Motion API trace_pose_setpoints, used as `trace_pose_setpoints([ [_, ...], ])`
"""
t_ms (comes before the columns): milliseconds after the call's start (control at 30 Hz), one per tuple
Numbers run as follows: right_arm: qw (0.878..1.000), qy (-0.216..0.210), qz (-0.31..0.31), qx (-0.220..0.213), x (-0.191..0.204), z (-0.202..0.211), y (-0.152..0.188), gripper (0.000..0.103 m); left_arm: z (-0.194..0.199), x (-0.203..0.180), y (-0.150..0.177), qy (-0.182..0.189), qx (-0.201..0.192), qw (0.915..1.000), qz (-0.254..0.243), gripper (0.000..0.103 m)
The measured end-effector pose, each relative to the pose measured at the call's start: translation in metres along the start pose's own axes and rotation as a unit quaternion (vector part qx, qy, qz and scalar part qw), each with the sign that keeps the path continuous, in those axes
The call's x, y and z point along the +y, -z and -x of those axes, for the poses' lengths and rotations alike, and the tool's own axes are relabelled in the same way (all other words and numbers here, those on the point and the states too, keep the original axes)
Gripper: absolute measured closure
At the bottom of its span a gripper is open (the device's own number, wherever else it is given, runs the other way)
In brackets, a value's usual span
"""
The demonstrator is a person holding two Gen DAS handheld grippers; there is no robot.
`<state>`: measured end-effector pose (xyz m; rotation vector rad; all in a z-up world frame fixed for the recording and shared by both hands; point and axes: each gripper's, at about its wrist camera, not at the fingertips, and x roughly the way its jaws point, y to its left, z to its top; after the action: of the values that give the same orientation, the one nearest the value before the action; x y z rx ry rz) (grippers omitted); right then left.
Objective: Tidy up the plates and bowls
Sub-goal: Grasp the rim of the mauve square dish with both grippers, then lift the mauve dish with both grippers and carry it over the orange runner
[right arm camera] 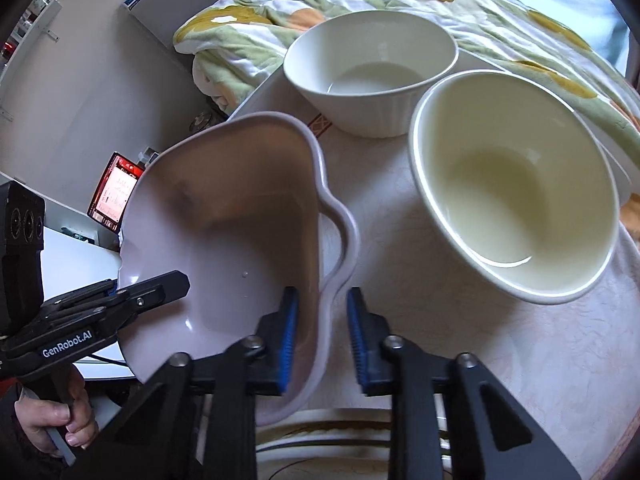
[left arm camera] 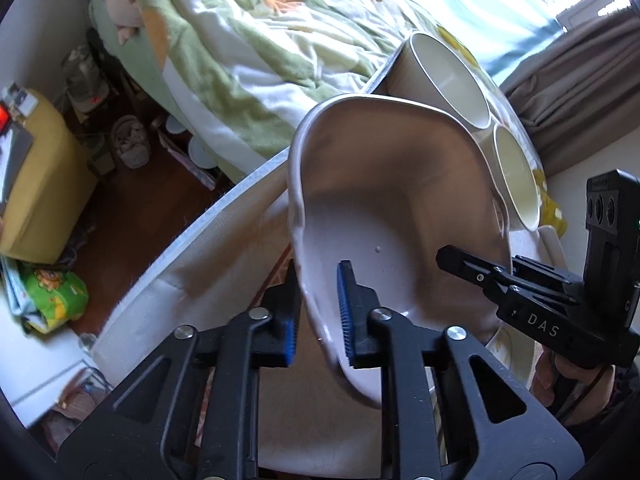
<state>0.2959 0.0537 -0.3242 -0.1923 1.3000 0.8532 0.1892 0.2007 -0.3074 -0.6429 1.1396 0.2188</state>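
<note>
The dish [right arm camera: 224,240] is lifted above the table [right arm camera: 520,360], with one gripper on each of two opposite rims. Two bowls [right arm camera: 372,76] [right arm camera: 516,188] stand side by side on the table beyond it, toward the far edge. The bed [left arm camera: 248,56] lies just behind that edge.

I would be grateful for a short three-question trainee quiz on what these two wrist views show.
1. True or false: the left gripper and the right gripper each clamp the rim of the lilac dish.
2. How many cream bowls stand on the table beside that dish?
3. What lies just beyond the table? A) a bed with a floral quilt B) a kitchen sink C) a stove

Key: 1 true; 2 two; 3 A.
</note>
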Motion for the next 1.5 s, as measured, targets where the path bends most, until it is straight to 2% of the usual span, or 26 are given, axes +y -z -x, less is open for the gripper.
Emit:
trace_pose_setpoints([
  [233, 1.000, 0.003, -0.011, -0.021, 0.008, 0.010, 0.003, 0.091, 0.015, -0.008, -0.006, -0.012, -0.016, 0.9991, -0.038, 0.090],
  [500, 0.994, -0.003, -0.066, -0.084, 0.015, 0.062, 0.028, 0.091, 0.059, -0.043, -0.008, -0.003, -0.033, 0.9933, -0.111, 0.090],
  [700, 0.985, 0.027, -0.103, -0.139, 0.008, 0.125, 0.070, 0.091, 0.089, -0.104, 0.011, 0.016, -0.046, 0.9818, -0.183, 0.090],
  [867, 0.973, 0.065, -0.143, -0.172, -0.014, 0.175, 0.121, 0.091, 0.096, -0.171, 0.046, 0.057, -0.035, 0.9684, -0.240, 0.090],
  [1033, 0.957, 0.110, -0.197, -0.184, -0.047, 0.216, 0.183, 0.091, 0.079, -0.237, 0.093, 0.093, -0.002, 0.9550, -0.282, 0.090],
  [1233, 0.939, 0.146, -0.256, -0.176, -0.097, 0.246, 0.262, 0.091, 0.036, -0.311, 0.158, 0.120, 0.049, 0.9386, -0.320, 0.090],
  [1400, 0.931, 0.157, -0.286, -0.163, -0.145, 0.248, 0.314, 0.091, -0.005, -0.341, 0.197, 0.122, 0.076, 0.9328, -0.331, 0.090],
  [1500, 0.927, 0.152, -0.304, -0.155, -0.168, 0.238, 0.331, 0.091, -0.030, -0.354, 0.217, 0.118, 0.085, 0.9316, -0.333, 0.090],
])
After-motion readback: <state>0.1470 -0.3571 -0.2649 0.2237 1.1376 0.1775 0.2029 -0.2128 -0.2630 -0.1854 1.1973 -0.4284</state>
